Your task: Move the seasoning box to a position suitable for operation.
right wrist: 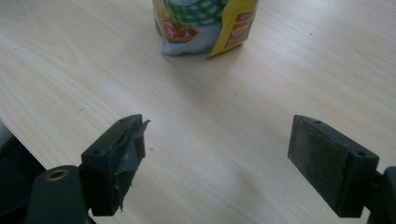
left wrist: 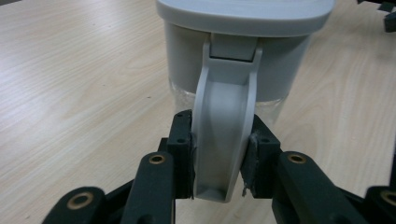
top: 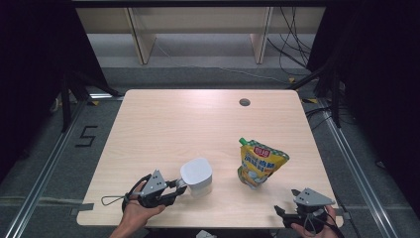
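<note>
Light wood table [top: 163, 119]: grey-lidded jug [top: 196, 176] near front edge; yellow pouch [top: 258, 163] upright to its right, apart.

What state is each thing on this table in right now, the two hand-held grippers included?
Jug: upright, lid on, held by its handle.
Pouch: standing upright, untouched.
Left hand-held gripper: shut on the jug's handle.
Right hand-held gripper: open, holding nothing, short of the pouch.

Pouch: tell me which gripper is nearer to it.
Right. The right gripper sits open at the table's near edge just right of the pouch; the left gripper is farther left, shut on the jug handle.
</note>
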The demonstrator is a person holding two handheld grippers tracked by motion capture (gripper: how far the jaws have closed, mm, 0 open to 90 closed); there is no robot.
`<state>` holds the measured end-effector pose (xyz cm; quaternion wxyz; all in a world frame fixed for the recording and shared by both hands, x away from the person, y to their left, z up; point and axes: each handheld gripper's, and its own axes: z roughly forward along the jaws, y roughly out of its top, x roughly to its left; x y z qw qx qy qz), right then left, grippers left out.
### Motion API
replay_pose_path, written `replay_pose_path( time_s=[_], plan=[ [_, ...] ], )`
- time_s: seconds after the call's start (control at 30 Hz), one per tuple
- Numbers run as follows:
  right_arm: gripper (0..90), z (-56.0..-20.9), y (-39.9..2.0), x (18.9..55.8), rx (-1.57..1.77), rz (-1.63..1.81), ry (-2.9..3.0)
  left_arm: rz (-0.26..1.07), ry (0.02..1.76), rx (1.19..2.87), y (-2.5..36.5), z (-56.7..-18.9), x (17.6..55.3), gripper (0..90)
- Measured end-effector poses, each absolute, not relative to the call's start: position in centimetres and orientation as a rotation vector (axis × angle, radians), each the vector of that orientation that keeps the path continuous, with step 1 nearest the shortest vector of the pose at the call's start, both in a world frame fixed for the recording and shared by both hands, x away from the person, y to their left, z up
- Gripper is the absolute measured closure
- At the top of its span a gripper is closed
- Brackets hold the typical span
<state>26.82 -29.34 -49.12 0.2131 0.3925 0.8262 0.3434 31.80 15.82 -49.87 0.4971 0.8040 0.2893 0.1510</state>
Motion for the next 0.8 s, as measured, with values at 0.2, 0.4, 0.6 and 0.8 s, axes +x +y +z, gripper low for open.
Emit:
replay_pose_path(
  time_s=[0.2, 0.4, 0.6, 0.8],
  plan=[
    [19.9, -49.1, -29.4, 26.9, 1.067, 0.946, 2.283, 0.417, 0.764, 1.926, 16.1, -49.9, 32.2, 68.1],
    [20.0, -49.2, -29.4, 26.9, 1.062, 0.946, 2.282, 0.478, 0.789, 1.930, 16.2, -49.9, 32.7, 69.0],
    [20.1, -49.2, -29.3, 26.9, 1.068, 0.944, 2.290, 0.488, 0.771, 1.918, 16.2, -50.1, 33.2, 69.4],
    [20.1, -49.3, -29.2, 27.0, 1.078, 0.951, 2.305, 0.456, 0.693, 1.924, 16.0, -50.2, 33.4, 69.2]
  ],
)
